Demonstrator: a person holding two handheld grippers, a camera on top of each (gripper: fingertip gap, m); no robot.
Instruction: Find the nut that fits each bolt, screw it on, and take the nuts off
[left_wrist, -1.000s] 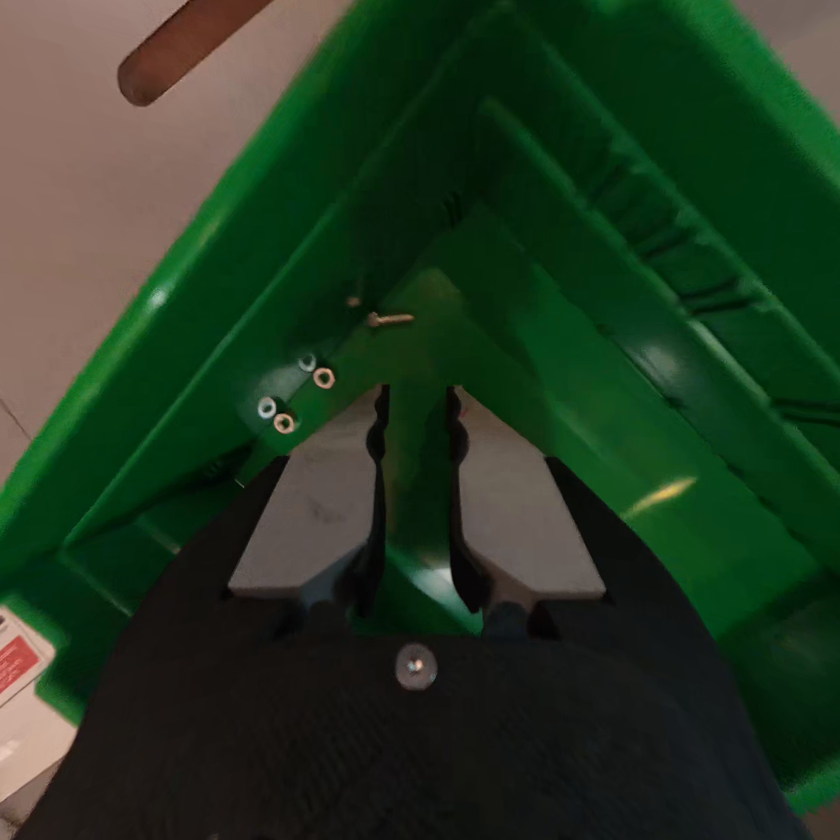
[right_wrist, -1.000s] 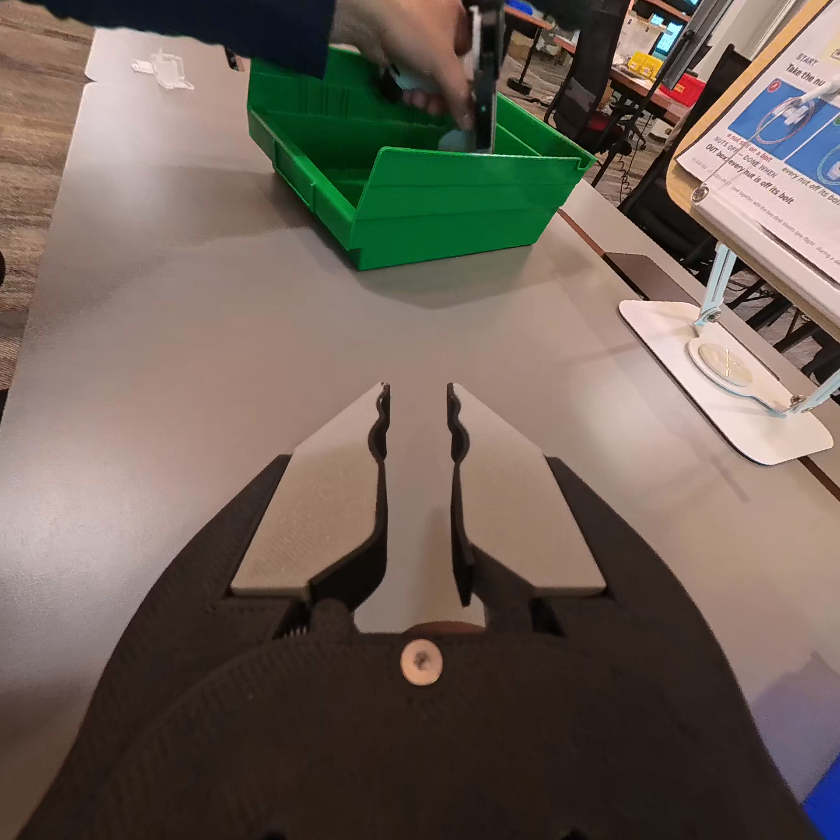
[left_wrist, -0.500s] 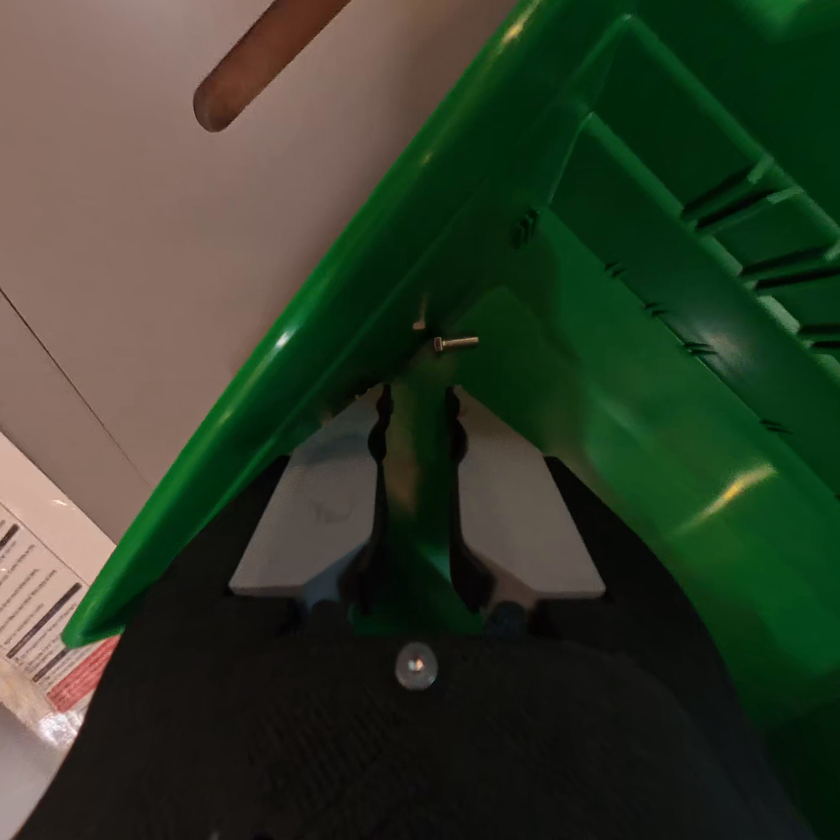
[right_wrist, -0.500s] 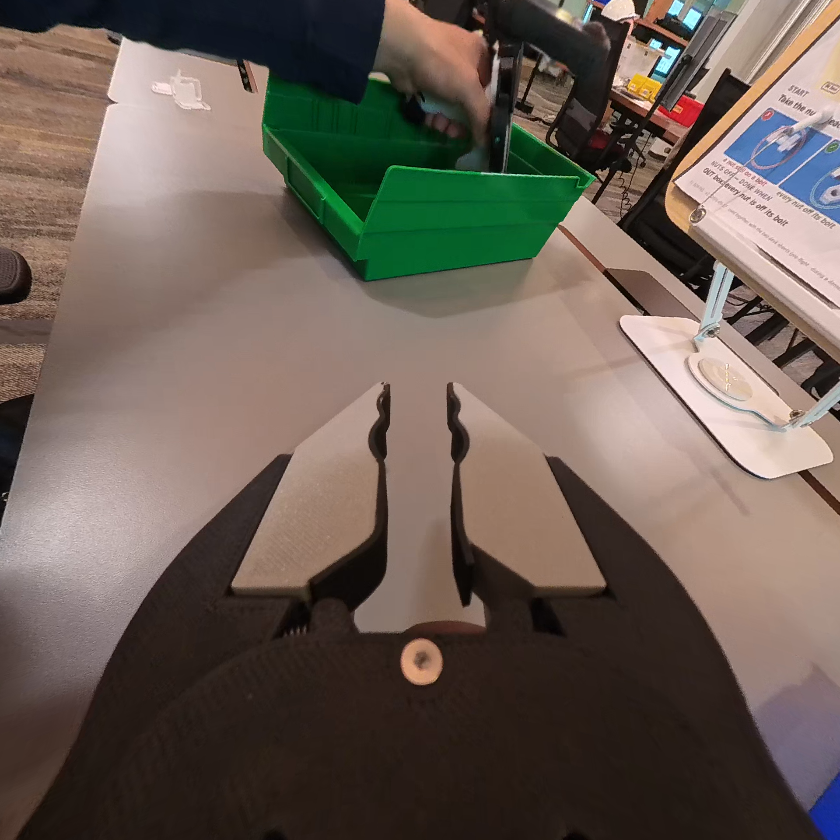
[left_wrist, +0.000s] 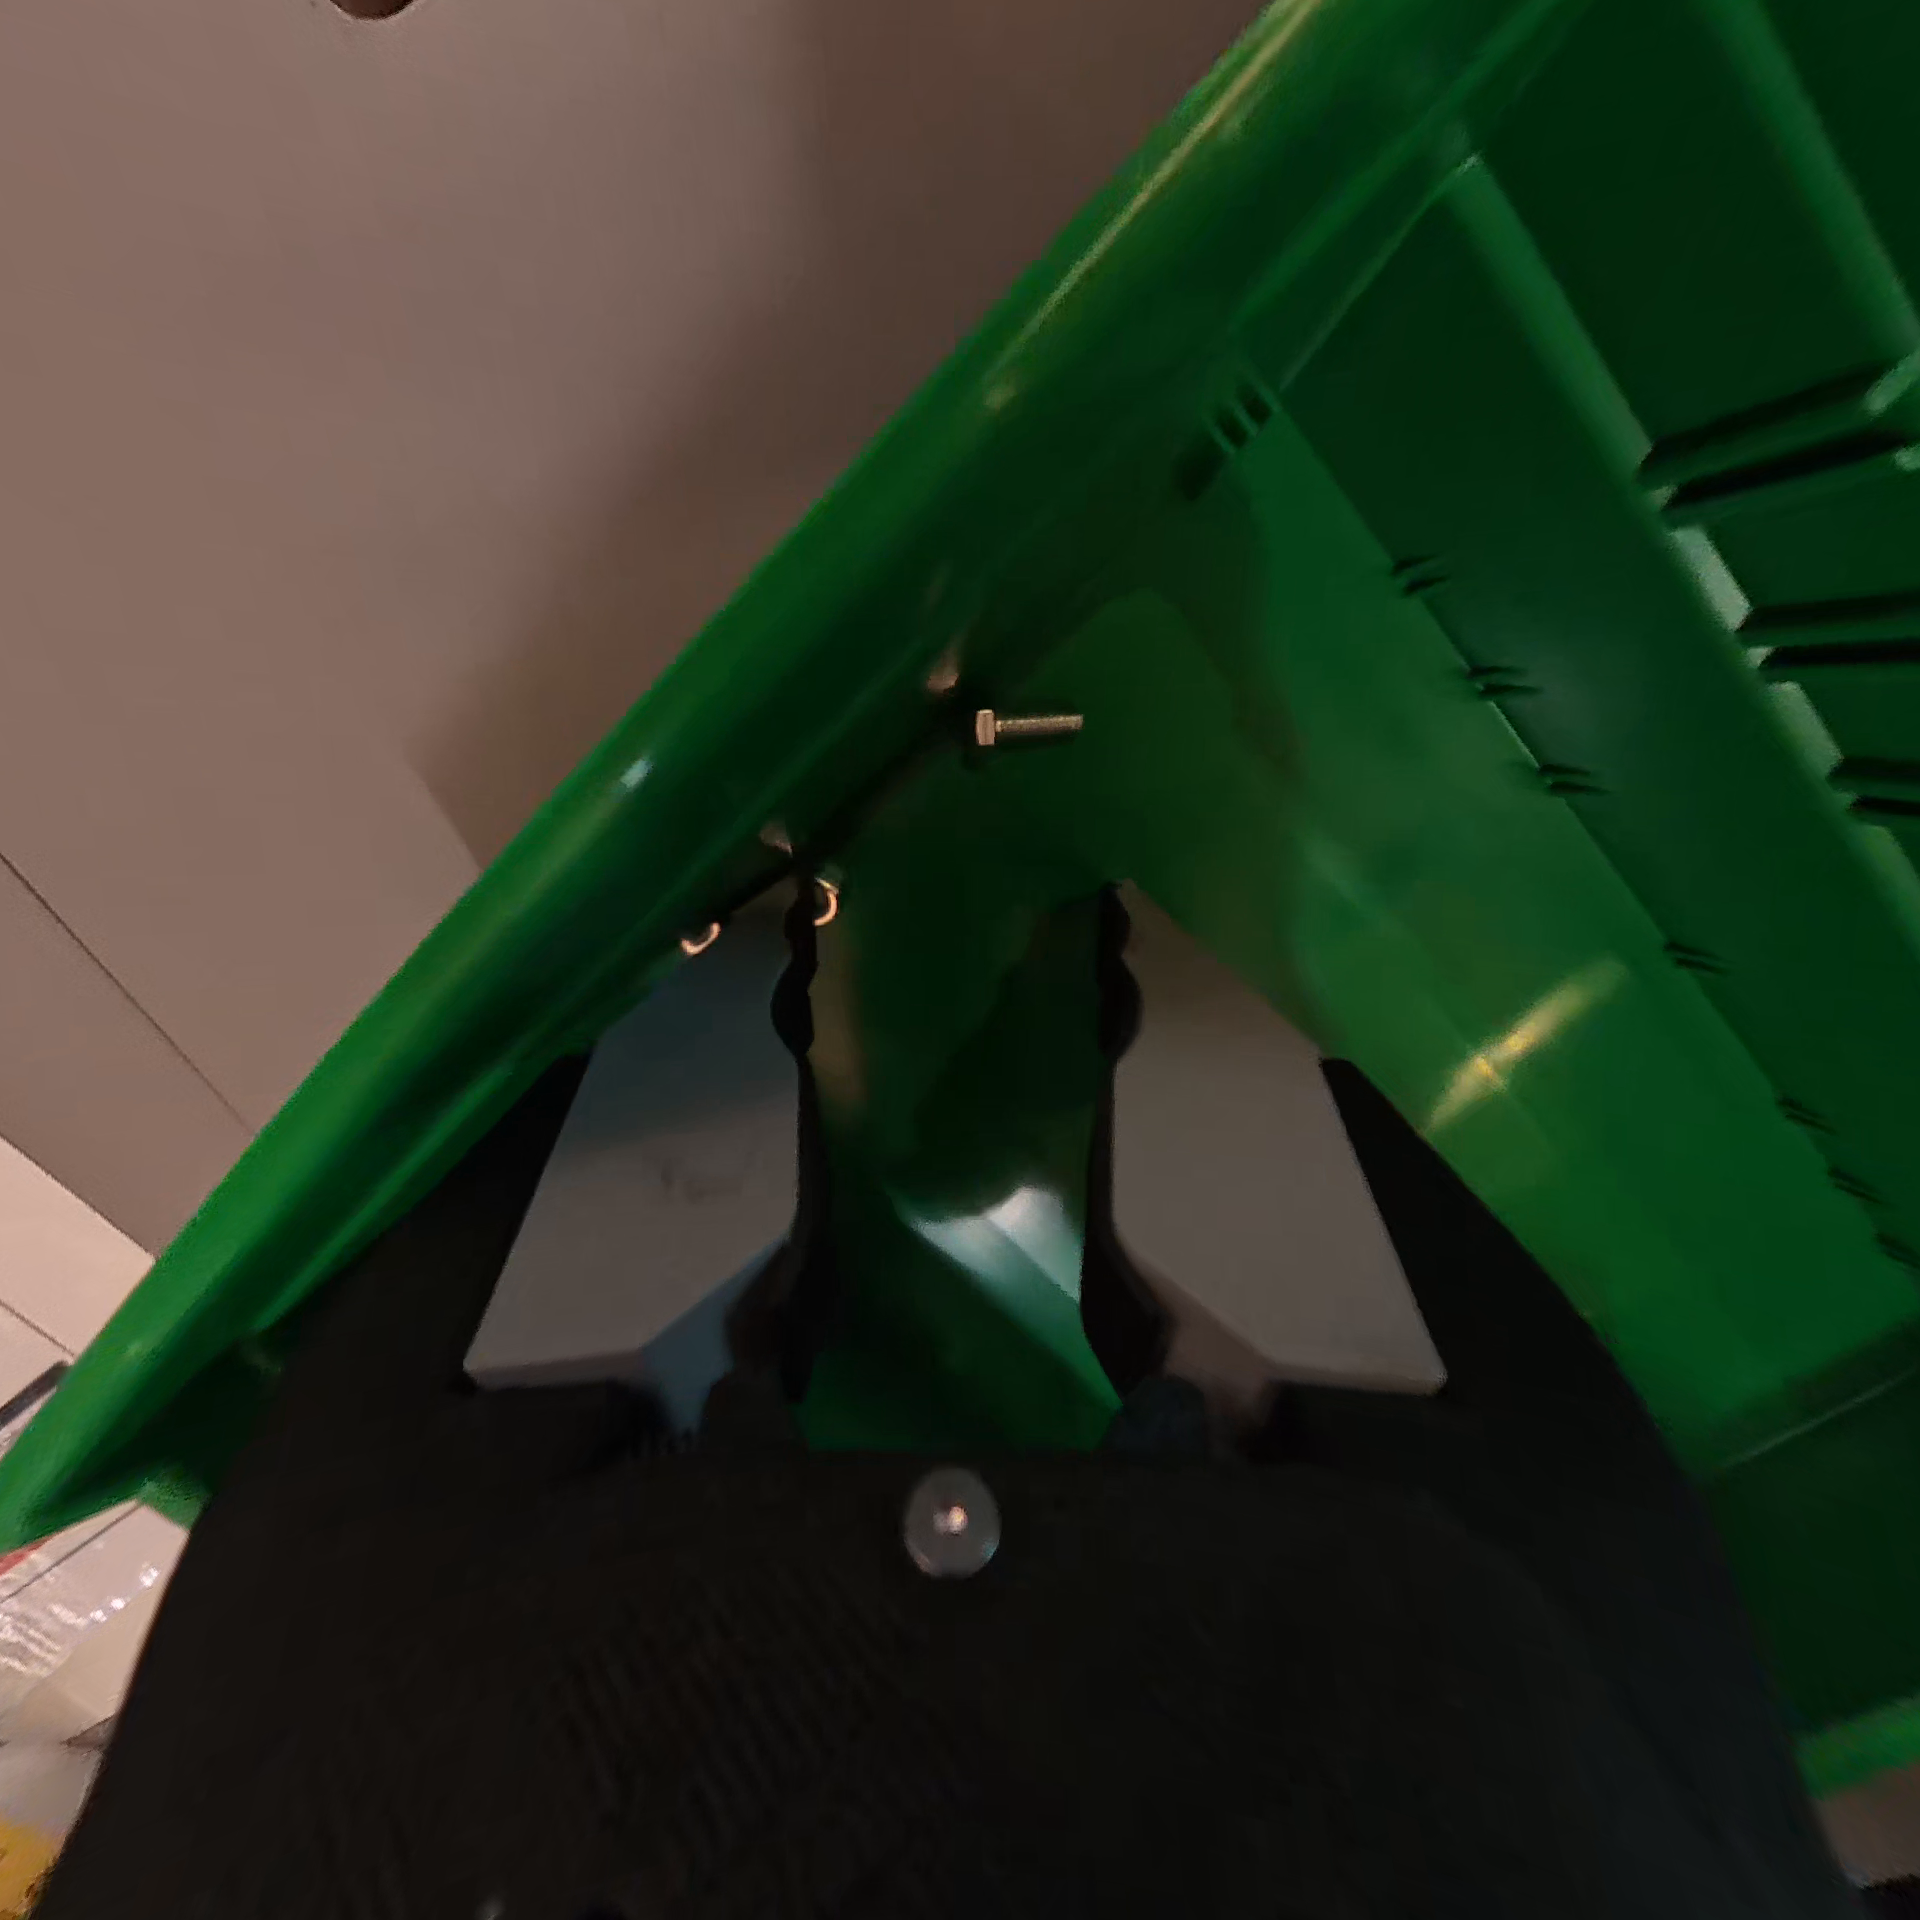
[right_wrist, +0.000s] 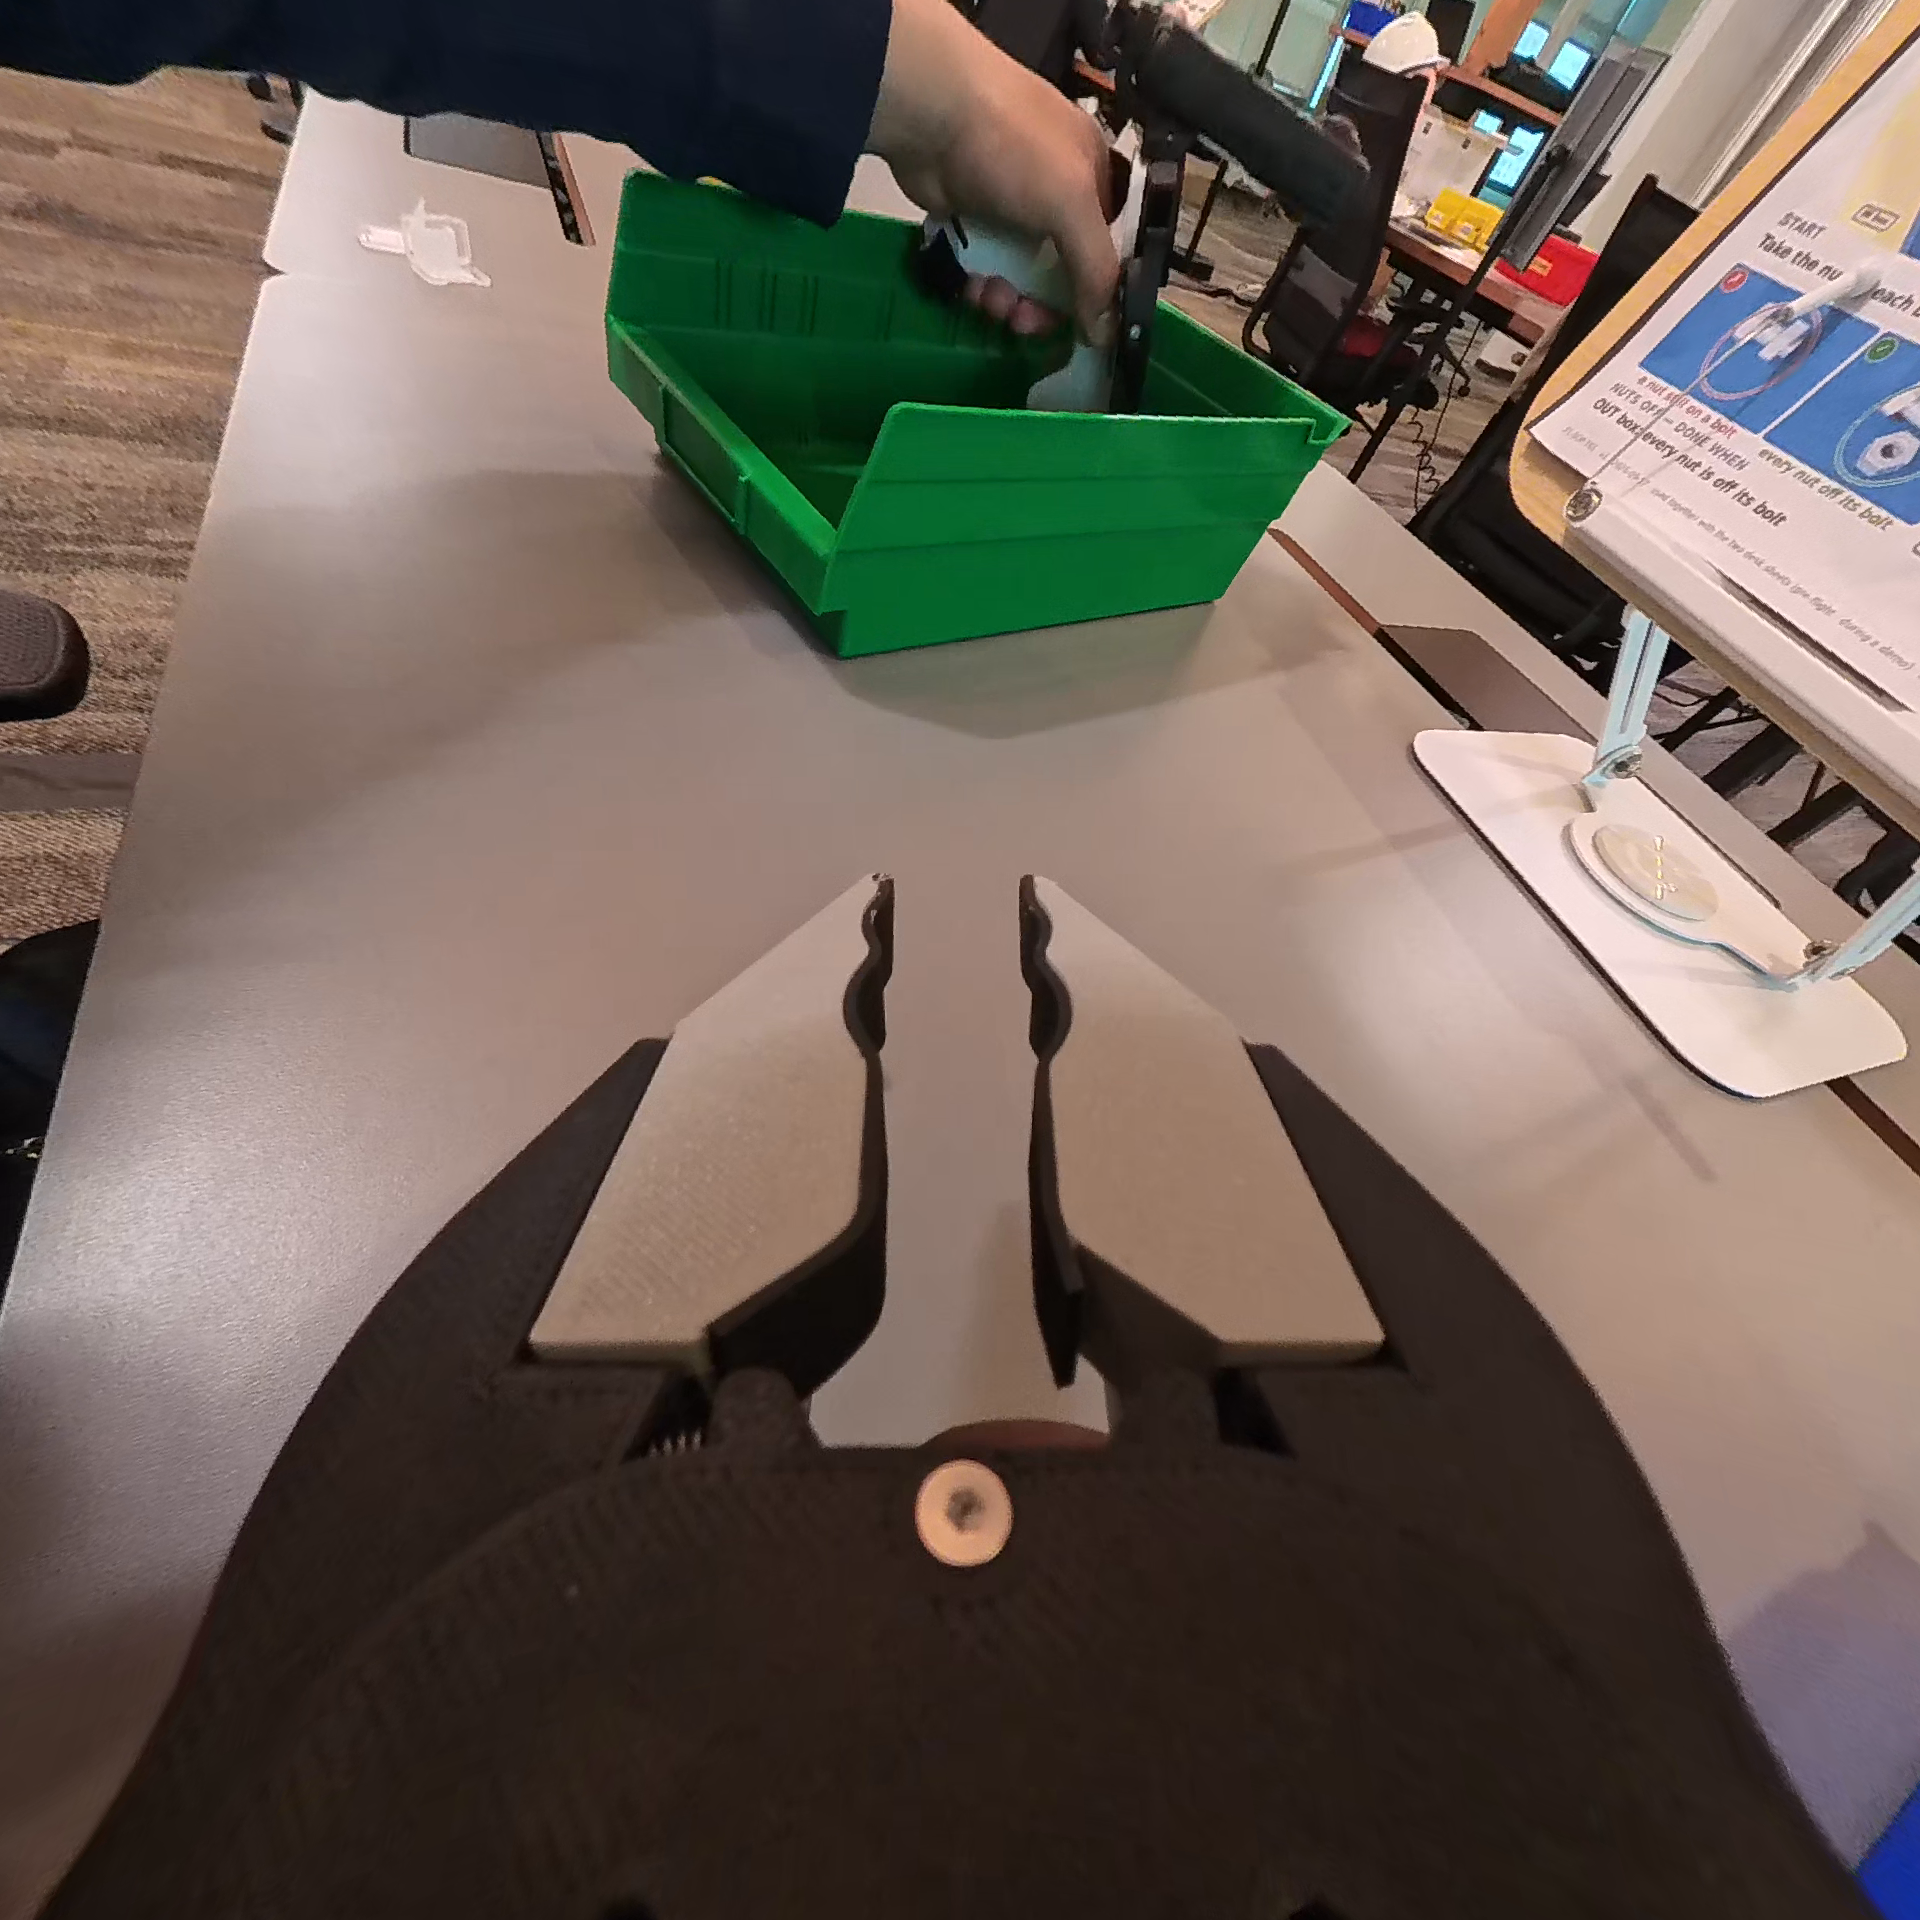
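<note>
While the left gripper (left_wrist: 951, 925) is lowered into the green plastic bin (left_wrist: 1351, 935), jaws parted and empty, a small brass hex bolt (left_wrist: 1027, 723) is seen just beyond the tips, brass nuts (left_wrist: 824, 900) beside the left tip. Risk: the bolt being nudged into the corner. The right gripper (right_wrist: 954, 883) is held apart, empty, above the grey table (right_wrist: 520, 779).
</note>
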